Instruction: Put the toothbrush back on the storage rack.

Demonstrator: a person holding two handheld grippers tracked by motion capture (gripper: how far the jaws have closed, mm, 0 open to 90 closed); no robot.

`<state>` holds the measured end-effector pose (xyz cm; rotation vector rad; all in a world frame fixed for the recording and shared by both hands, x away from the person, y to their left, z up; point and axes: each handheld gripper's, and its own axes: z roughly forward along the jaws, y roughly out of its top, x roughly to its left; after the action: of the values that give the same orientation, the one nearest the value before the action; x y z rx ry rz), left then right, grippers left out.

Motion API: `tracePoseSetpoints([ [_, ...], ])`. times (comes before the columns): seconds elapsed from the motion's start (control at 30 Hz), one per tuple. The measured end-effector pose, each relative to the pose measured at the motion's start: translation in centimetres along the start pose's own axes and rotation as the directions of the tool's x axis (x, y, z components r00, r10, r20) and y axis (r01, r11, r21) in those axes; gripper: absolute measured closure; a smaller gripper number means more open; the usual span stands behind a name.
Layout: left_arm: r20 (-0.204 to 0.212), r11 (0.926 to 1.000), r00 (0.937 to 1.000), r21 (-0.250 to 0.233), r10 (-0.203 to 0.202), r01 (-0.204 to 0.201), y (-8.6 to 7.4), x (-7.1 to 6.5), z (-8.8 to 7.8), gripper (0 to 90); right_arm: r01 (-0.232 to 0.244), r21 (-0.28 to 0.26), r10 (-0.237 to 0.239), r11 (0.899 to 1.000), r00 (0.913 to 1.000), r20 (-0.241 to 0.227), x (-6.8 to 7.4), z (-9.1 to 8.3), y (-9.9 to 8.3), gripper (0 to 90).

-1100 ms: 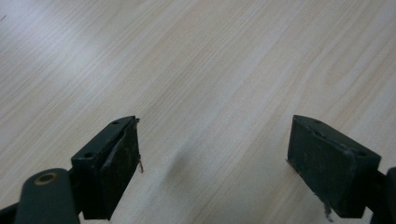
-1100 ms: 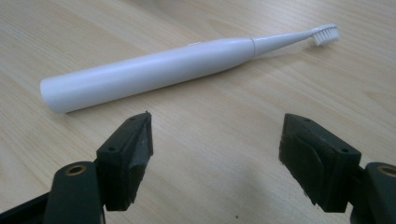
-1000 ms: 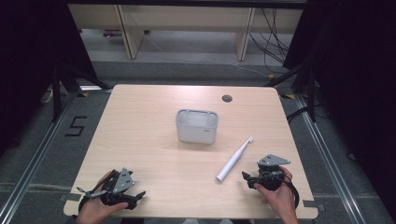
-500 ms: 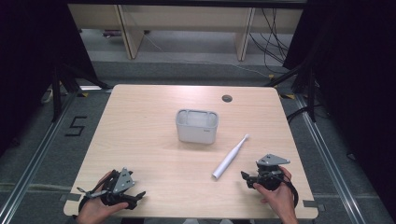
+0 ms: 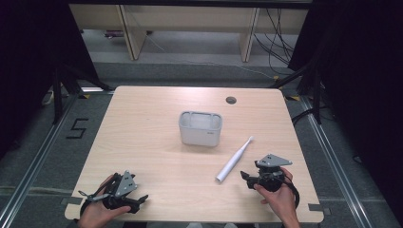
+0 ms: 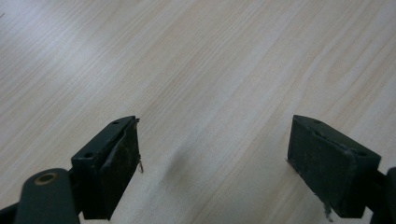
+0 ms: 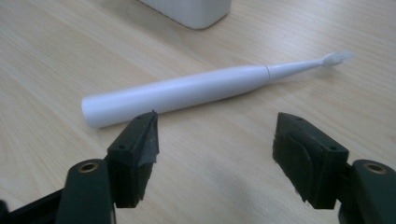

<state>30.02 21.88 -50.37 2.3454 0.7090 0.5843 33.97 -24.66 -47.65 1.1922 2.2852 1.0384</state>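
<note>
Toothbrush [image 7: 187,91] just beyond right gripper [image 7: 215,154]

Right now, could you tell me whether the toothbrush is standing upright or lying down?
Lying down. The toothbrush rests flat along the table, outside the white container.

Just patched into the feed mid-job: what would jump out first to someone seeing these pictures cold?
The long white electric toothbrush lying flat on the pale wooden table, right of centre, with the open right gripper beside its blunt end. Next, the white rounded rectangular plastic holder standing upright mid-table, just beyond the brush. The left gripper sits open over bare wood at the near left corner.
</note>
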Motion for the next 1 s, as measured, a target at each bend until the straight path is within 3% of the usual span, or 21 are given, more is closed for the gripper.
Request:
tracePoseSetpoints([
  [0.2, 0.001, 1.0000, 1.0000, 0.001, -0.001, 0.001, 0.0, 0.0, 0.0, 16.4, 0.016, -0.030, -0.017, 0.999, 0.9996, -0.023, 0.4, 0.2, 0.8, 42.7],
  [0.33, 0.001, 1.0000, 1.0000, 0.001, -0.003, 0.003, 0.0, 0.0, 0.1, 16.4, 0.018, -0.045, -0.019, 0.999, 0.9994, -0.030, 1.1, 0.4, 1.5, 56.9],
  [0.37, 0.001, 1.0000, 1.0000, 0.000, -0.003, 0.003, 0.0, 0.0, 0.0, 16.4, 0.049, -0.059, -0.051, 0.997, 0.9983, -0.029, 1.0, 0.6, 1.6, 59.2],
  [0.43, -0.001, 0.9999, 1.0000, 0.002, -0.010, 0.010, 0.0, -0.1, 0.1, 16.4, 0.064, -0.060, -0.066, 0.996, 0.9971, -0.039, 1.4, 0.9, 1.9, 64.4],
  [0.5, -0.003, 0.9999, 0.9999, 0.003, -0.010, 0.010, 0.0, -0.1, 0.1, 16.4, 0.052, -0.054, -0.054, 0.997, 0.9979, -0.036, 1.7, 1.0, 2.0, 66.9],
  [0.63, 0.000, 0.9999, 0.9999, 0.003, -0.012, 0.012, -0.1, 0.0, 0.1, 16.4, 0.123, -0.073, -0.128, 0.990, 0.9902, -0.057, 2.4, 2.0, 2.8, 78.5],
  [0.77, -0.002, 0.9999, 0.9999, 0.004, -0.010, 0.010, 0.0, -0.1, 0.1, 16.4, 0.156, -0.059, -0.160, 0.986, 0.9842, -0.076, 3.0, 3.1, 3.2, 85.2],
  [1.0, 0.000, 0.9999, 0.9999, 0.004, -0.010, 0.010, -0.1, 0.0, 0.1, 16.4, 0.183, -0.042, -0.187, 0.982, 0.9754, -0.116, 3.5, 4.0, 3.6, 89.1],
])
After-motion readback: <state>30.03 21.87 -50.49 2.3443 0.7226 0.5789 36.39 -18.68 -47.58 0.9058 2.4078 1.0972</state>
